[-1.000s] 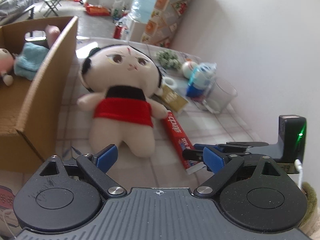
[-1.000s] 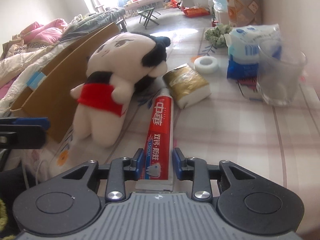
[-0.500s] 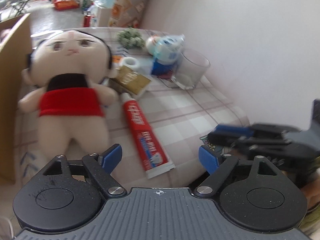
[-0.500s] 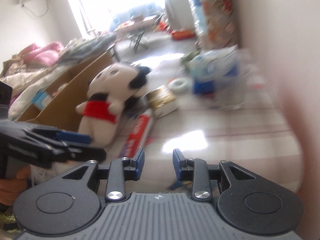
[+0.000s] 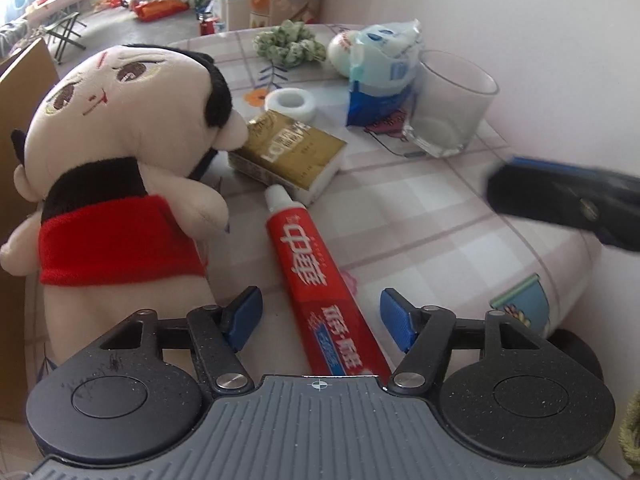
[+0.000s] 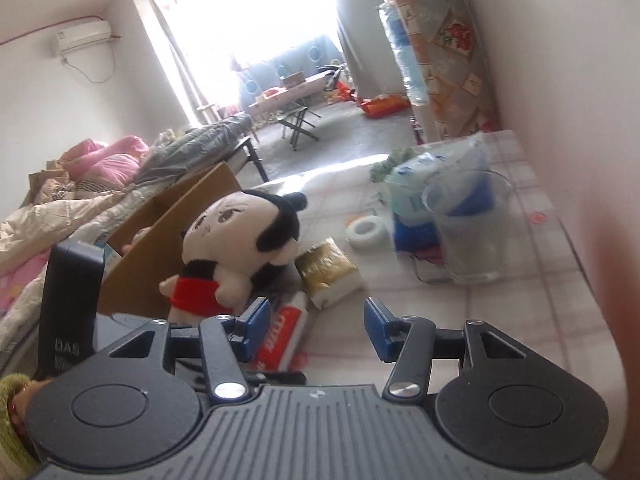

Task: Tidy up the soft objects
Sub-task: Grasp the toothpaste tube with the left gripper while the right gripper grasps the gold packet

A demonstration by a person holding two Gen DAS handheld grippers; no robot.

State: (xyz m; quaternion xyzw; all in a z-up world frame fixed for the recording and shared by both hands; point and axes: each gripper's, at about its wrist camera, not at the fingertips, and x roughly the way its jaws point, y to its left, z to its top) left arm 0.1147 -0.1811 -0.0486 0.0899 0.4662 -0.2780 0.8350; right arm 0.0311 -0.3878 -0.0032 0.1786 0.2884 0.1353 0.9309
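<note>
A plush doll (image 5: 116,184) with black hair and a red skirt lies on the checked table, against a cardboard box (image 5: 20,92); it also shows in the right wrist view (image 6: 236,248). A red toothpaste tube (image 5: 316,280) lies right of it, its flat end between the open fingers of my left gripper (image 5: 322,318), untouched. My right gripper (image 6: 316,330) is open and empty, raised above the table's near edge; it appears blurred at the right of the left wrist view (image 5: 568,200).
A gold tissue pack (image 5: 292,156), a white tape roll (image 5: 292,102), a blue-white bag (image 5: 380,76), a glass cup (image 5: 452,104) and a green scrunchie (image 5: 288,44) sit beyond. A wall runs along the right. The box (image 6: 172,232) holds soft items.
My right gripper let go of the toothpaste, opened, and pulled back and up. My left gripper swung right from the doll and now straddles the tube's end.
</note>
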